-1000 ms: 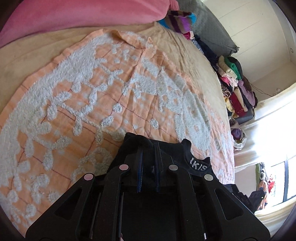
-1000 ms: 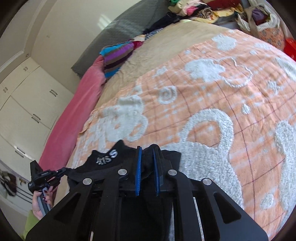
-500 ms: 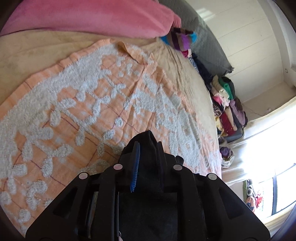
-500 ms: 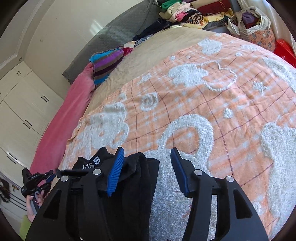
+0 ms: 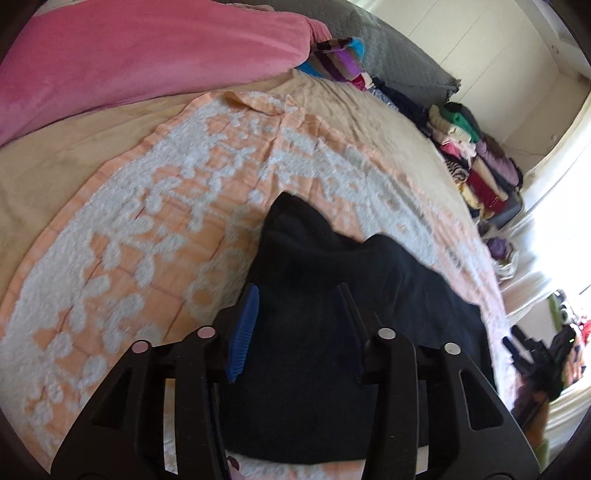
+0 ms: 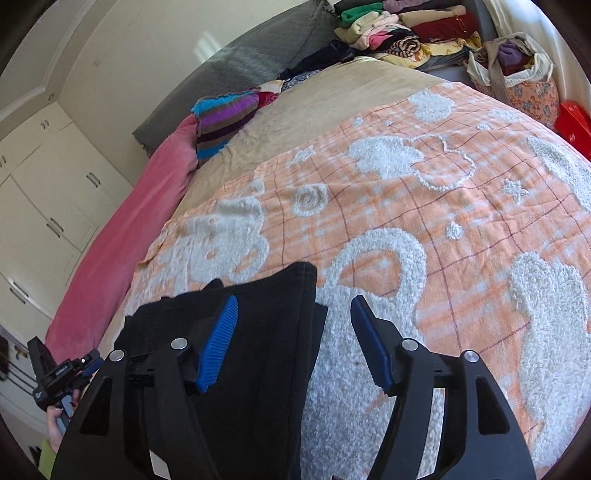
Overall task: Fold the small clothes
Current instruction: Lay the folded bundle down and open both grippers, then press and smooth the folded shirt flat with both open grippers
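A small black garment (image 5: 325,280) lies folded on the orange and white towel (image 5: 155,221) on the bed. My left gripper (image 5: 295,325) is open just above the garment's near part, its blue pads apart with the cloth below them. In the right wrist view the same black garment (image 6: 266,332) lies at the lower left. My right gripper (image 6: 295,343) is open over its right edge, one pad over the cloth and one over the towel (image 6: 424,229). Neither gripper holds anything.
A pink blanket (image 5: 140,51) and striped cloth (image 6: 225,118) lie at the head of the bed. Stacks of folded clothes (image 6: 402,29) and a floral bag (image 6: 517,81) stand beyond the far side. The other gripper (image 6: 62,376) shows at the left edge.
Both grippers were shut on the black garment a second ago. The right opened first, then the left, and the garment now lies released on the towel. Both have drawn back a little.
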